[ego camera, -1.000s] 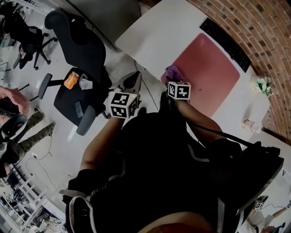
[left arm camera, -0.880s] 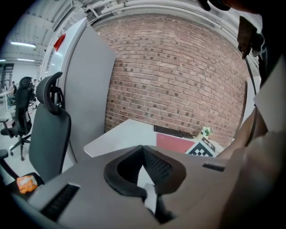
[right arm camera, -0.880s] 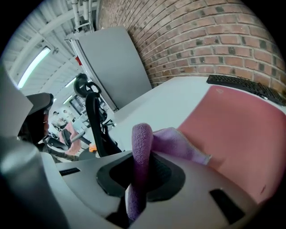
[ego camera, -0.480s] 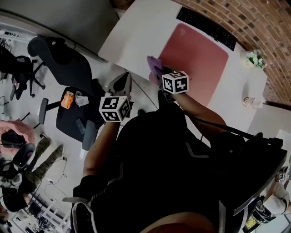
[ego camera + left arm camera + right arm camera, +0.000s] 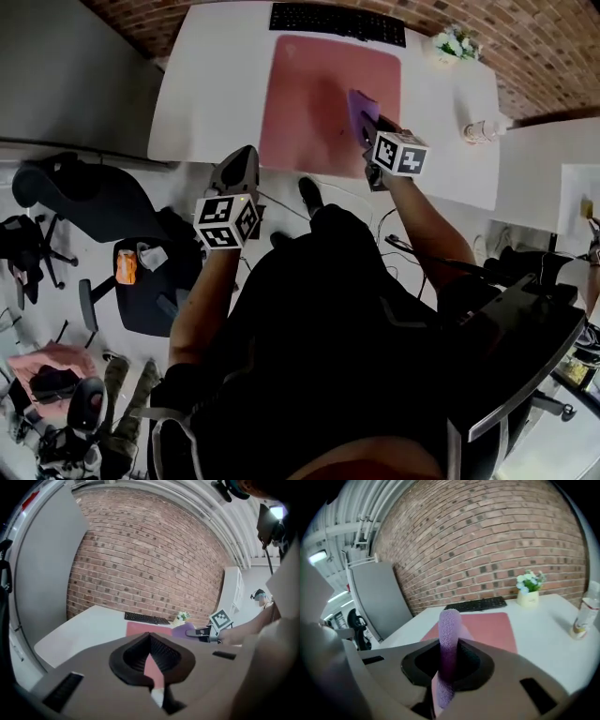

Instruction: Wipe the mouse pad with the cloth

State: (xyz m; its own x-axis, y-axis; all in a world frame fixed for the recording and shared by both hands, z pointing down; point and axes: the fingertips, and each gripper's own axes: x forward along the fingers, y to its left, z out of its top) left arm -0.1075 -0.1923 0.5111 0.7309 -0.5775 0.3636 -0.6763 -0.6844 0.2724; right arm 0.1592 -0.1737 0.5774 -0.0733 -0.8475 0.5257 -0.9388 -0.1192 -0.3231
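Cloth [image 5: 360, 108], clamped in the right gripper [image 5: 373, 131], hangs over the mouse pad [image 5: 309, 94] toward its 3 o'clock edge. The left gripper [image 5: 242, 159] idles at 7 o'clock, jaws together, empty. Unpinned, the pad may slide or bunch during wiping.

Purple knobbly cloth [image 5: 363, 113], dusty-pink rectangular mouse pad [image 5: 309, 103], white desk top [image 5: 202, 94], black keyboard [image 5: 337, 21], red-brown brick wall [image 5: 140, 559] with pale mortar lines.

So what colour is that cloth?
The cloth is purple; the right gripper view shows it best.
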